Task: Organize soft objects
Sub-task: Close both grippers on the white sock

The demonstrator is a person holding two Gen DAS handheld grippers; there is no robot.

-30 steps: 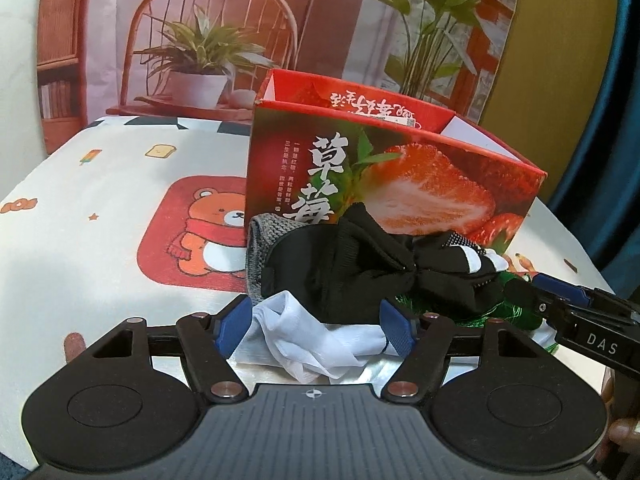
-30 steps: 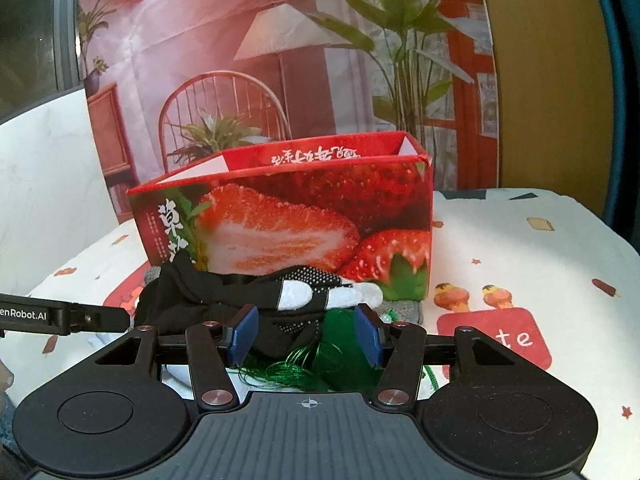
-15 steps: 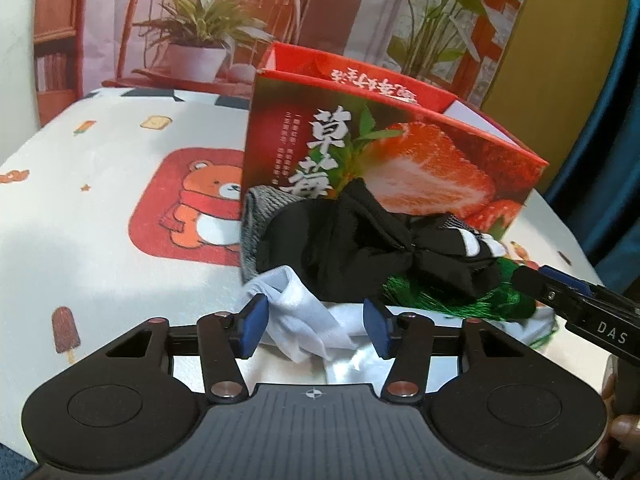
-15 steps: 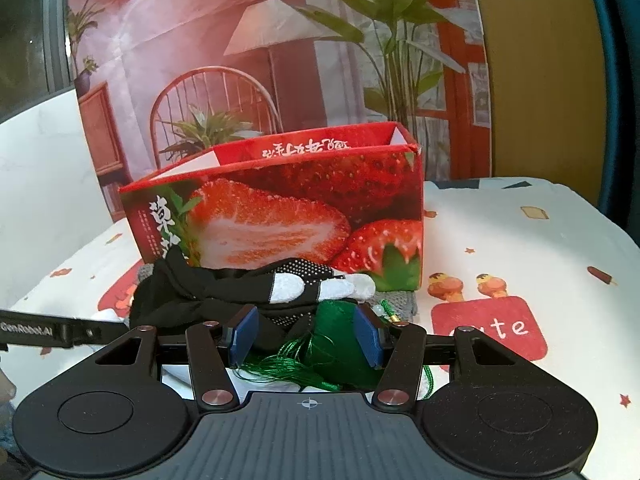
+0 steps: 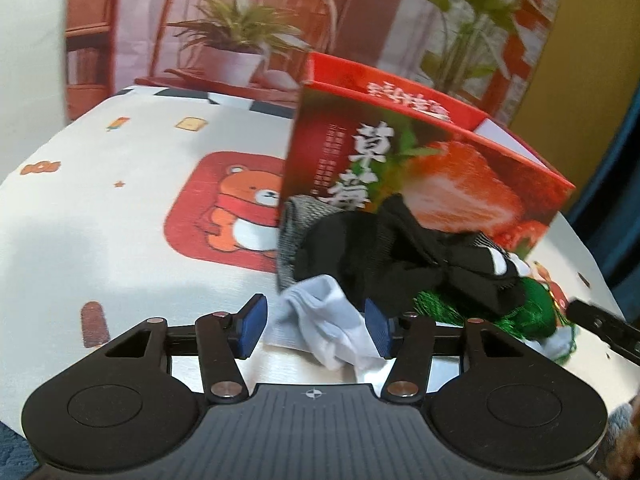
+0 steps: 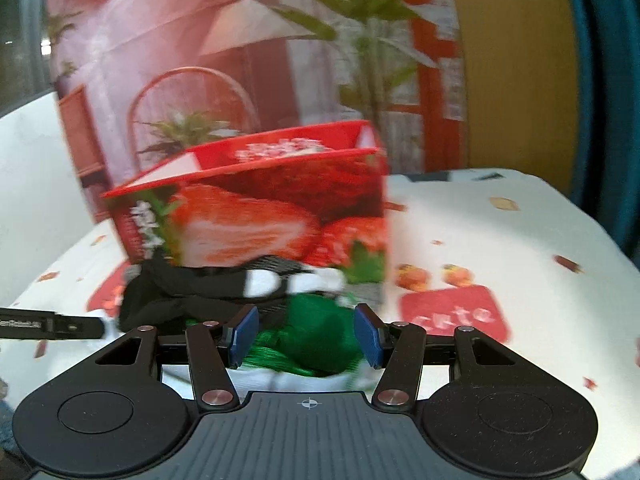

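Note:
A pile of soft things lies against a red strawberry box (image 5: pixel 420 168): a white cloth (image 5: pixel 320 320), a black glove (image 5: pixel 380 256), a grey knit piece (image 5: pixel 296 220) and a green tasselled thing (image 5: pixel 532 312). My left gripper (image 5: pixel 316 330) is open with the white cloth between its blue pads. In the right wrist view my right gripper (image 6: pixel 306 334) is open around the green thing (image 6: pixel 320 332), with the black glove (image 6: pixel 192 296) and the box (image 6: pixel 272 208) behind it. Whether the pads touch is unclear.
The table (image 5: pixel 100 216) wears a white cloth with a red bear patch (image 5: pixel 232 208). A printed backdrop with a chair and plants stands behind. The right gripper's finger (image 5: pixel 600 320) shows at the right edge of the left wrist view, and the left one's finger (image 6: pixel 52 322) shows in the right wrist view.
Both grippers have drawn back and swung slightly. The left jaws have narrowed around the white cloth. The green thing now sits more squarely between the right pads.

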